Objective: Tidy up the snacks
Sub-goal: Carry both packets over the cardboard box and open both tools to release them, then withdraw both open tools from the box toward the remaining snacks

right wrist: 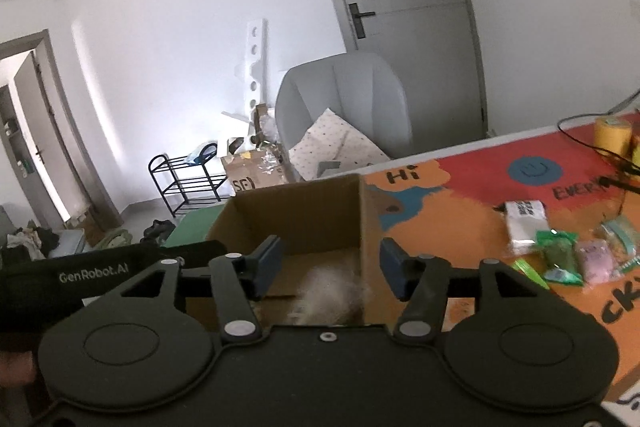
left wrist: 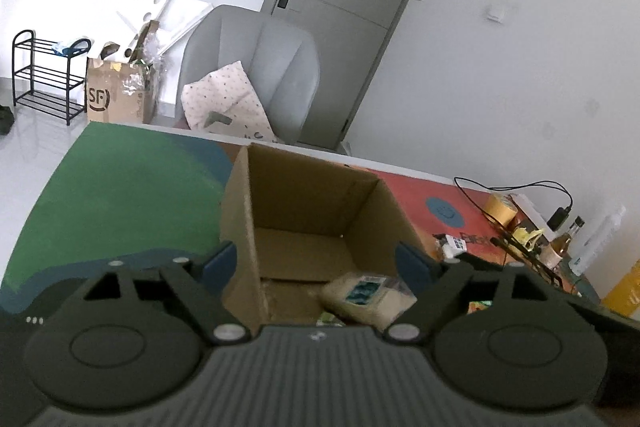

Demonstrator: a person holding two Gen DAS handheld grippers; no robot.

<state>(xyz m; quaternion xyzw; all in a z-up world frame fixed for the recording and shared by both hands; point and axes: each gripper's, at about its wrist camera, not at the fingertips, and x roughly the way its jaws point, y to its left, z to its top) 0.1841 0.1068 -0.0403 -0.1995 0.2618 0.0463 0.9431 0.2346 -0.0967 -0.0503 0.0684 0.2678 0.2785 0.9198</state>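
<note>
An open cardboard box (left wrist: 304,211) stands on the painted table, right in front of both grippers. In the left wrist view a pale snack pack with a teal label (left wrist: 366,297) lies tilted in the box's near right corner. My left gripper (left wrist: 316,263) is open over the box, and its blue pads do not touch the pack. In the right wrist view the box (right wrist: 300,215) holds a blurred pale snack (right wrist: 328,291) below my right gripper (right wrist: 331,267), which is open with nothing pressed between its pads. Loose snacks lie to the right: a white pack (right wrist: 524,223), green packs (right wrist: 558,255) and a pink pack (right wrist: 596,261).
A black housing marked GenRobot.AI (right wrist: 96,273) reaches in from the left. A yellow tape roll (right wrist: 612,135), black cables (left wrist: 500,187) and bottles (left wrist: 568,239) crowd the table's right end. Behind the table are a grey chair (left wrist: 256,67) with a cushion, a carton (left wrist: 116,95) and a shoe rack (left wrist: 44,75).
</note>
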